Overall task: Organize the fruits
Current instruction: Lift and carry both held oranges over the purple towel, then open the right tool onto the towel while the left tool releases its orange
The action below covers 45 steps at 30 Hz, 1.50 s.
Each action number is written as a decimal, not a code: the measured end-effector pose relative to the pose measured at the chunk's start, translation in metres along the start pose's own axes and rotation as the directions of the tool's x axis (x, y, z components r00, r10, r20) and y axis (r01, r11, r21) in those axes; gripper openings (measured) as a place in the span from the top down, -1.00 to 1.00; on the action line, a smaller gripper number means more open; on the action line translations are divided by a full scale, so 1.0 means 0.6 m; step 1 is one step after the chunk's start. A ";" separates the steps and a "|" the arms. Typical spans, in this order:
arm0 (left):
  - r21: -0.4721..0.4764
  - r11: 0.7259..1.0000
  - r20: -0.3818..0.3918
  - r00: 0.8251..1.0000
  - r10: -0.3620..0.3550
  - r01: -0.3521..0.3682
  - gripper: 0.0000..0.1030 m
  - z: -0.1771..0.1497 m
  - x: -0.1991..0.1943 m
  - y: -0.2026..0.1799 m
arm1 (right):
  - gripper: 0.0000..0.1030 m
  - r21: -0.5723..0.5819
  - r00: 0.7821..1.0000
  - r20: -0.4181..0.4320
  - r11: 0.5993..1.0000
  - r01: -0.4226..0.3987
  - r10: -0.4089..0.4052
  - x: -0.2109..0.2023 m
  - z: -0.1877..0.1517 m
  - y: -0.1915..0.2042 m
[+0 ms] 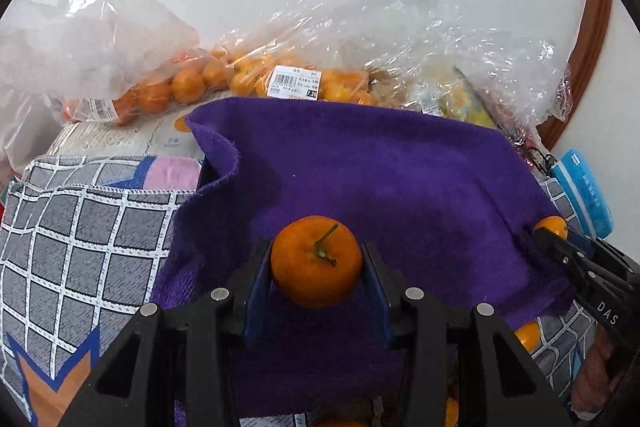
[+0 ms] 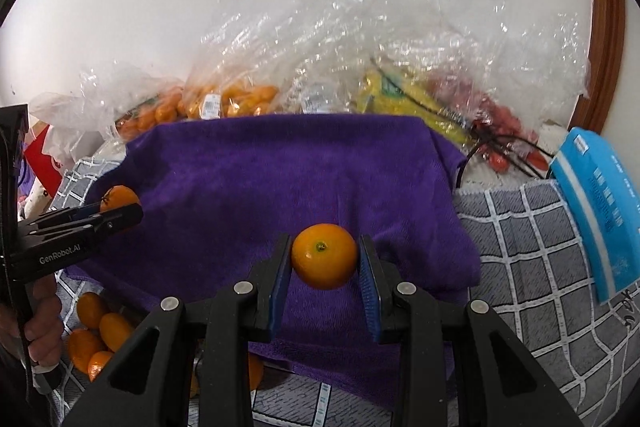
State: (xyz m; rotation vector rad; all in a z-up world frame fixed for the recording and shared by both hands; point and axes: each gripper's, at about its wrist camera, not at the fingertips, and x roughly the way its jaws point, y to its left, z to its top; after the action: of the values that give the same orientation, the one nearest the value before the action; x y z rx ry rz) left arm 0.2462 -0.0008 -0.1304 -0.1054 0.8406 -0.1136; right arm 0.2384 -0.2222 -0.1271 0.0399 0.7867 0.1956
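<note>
My left gripper [image 1: 317, 263] is shut on a tangerine with a green stem [image 1: 316, 261] and holds it above a purple towel [image 1: 380, 171]. My right gripper [image 2: 325, 259] is shut on a second tangerine [image 2: 324, 255] above the same purple towel [image 2: 280, 167]. Each gripper shows in the other's view: the right one [image 1: 554, 233] with its tangerine [image 1: 552, 225] at the right edge, the left one [image 2: 120, 213] with its tangerine [image 2: 119, 197] at the left. Several loose tangerines [image 2: 96, 327] lie on the checked cloth at lower left.
Clear plastic bags of tangerines [image 1: 192, 83] and other fruit [image 2: 404, 99] pile along the white wall behind the towel. A grey checked cloth [image 1: 80, 235] covers the surface. A blue packet [image 2: 604, 211] lies at the right. A brown wooden frame [image 1: 592, 47] stands far right.
</note>
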 end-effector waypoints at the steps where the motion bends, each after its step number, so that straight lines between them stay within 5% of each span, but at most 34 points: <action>1: 0.001 1.000 0.000 1.000 0.001 -0.001 0.19 0.000 0.002 0.000 | 0.38 0.001 1.000 -0.003 1.000 -0.002 0.002 0.002 -0.001 0.000; 19: 0.048 0.998 0.002 0.999 0.045 -0.045 0.18 -0.004 0.010 -0.009 | 0.37 0.004 0.998 -0.060 1.000 -0.017 0.018 0.031 -0.017 0.003; 23: 0.054 0.997 0.034 0.998 0.046 -0.048 -0.14 -0.004 -0.001 -0.011 | 0.36 0.000 0.998 -0.058 1.000 -0.019 0.019 0.028 -0.016 0.005; 30: 0.048 0.998 0.104 0.994 0.032 -0.038 -0.25 -0.002 -0.032 -0.017 | -0.22 -0.022 1.000 0.011 1.000 -0.012 0.012 -0.005 -0.009 0.018; 45: 0.065 0.996 0.181 0.982 0.047 -0.060 -0.25 0.009 -0.098 -0.034 | -0.23 -0.051 0.988 0.156 0.999 0.009 -0.001 -0.105 0.012 0.065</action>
State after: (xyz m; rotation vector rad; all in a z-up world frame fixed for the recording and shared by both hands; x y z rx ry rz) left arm 0.2099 -0.0121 -0.0807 -0.0262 0.6579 -0.0815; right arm 0.1937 -0.1958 -0.0739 0.0041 0.6257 0.2059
